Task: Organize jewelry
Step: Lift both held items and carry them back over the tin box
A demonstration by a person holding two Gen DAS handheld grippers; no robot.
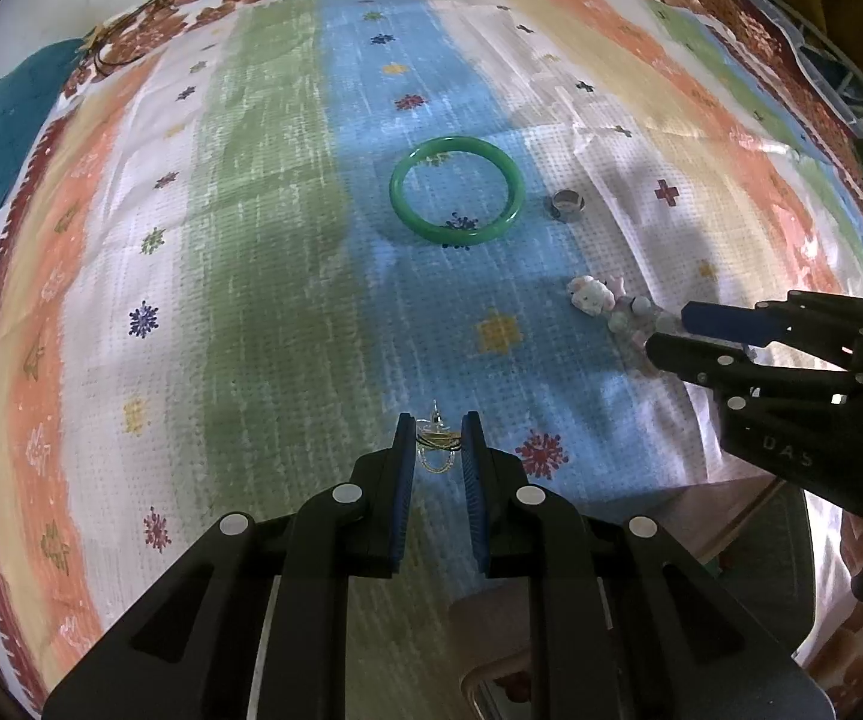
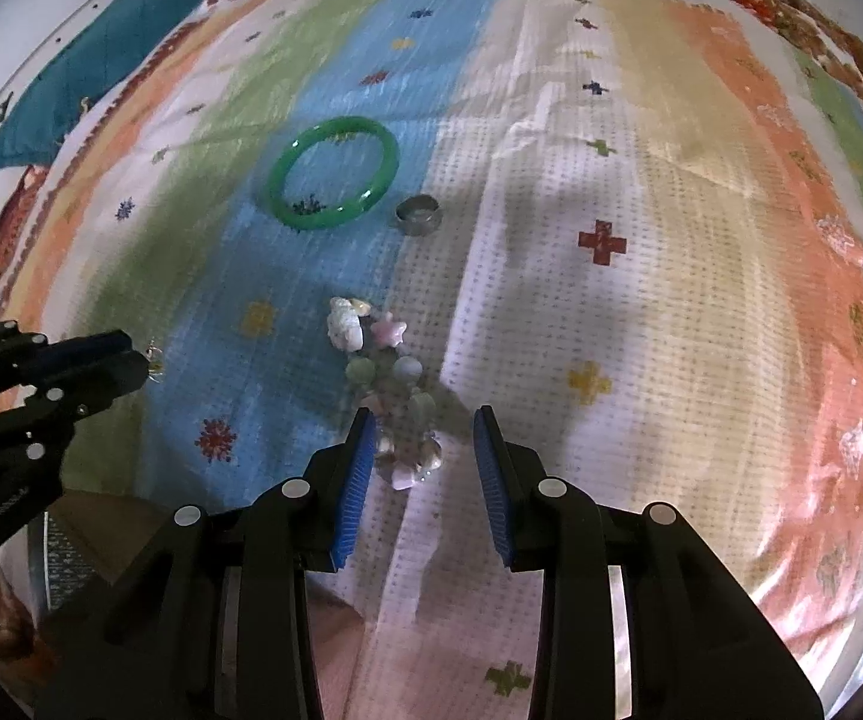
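A green bangle [image 1: 455,189] [image 2: 335,173] lies flat on the blue stripe of the cloth. A silver ring [image 1: 566,204] [image 2: 419,214] lies just to its right. A beaded bracelet [image 1: 608,303] [image 2: 383,372] of white, pink and green charms lies nearer. My left gripper [image 1: 438,438] has its pads narrowly apart around a small gold earring [image 1: 436,444], and touching it. My right gripper [image 2: 425,438] is open, its fingers either side of the bracelet's near end. Each gripper shows in the other's view: the right [image 1: 671,330], the left [image 2: 131,360].
The jewelry lies on a striped, colourful cloth [image 1: 251,240] [image 2: 641,300] over a floral cover. A teal cushion [image 1: 5,120] [image 2: 101,54] sits at the far left. The cloth's near edge drops off below both grippers.
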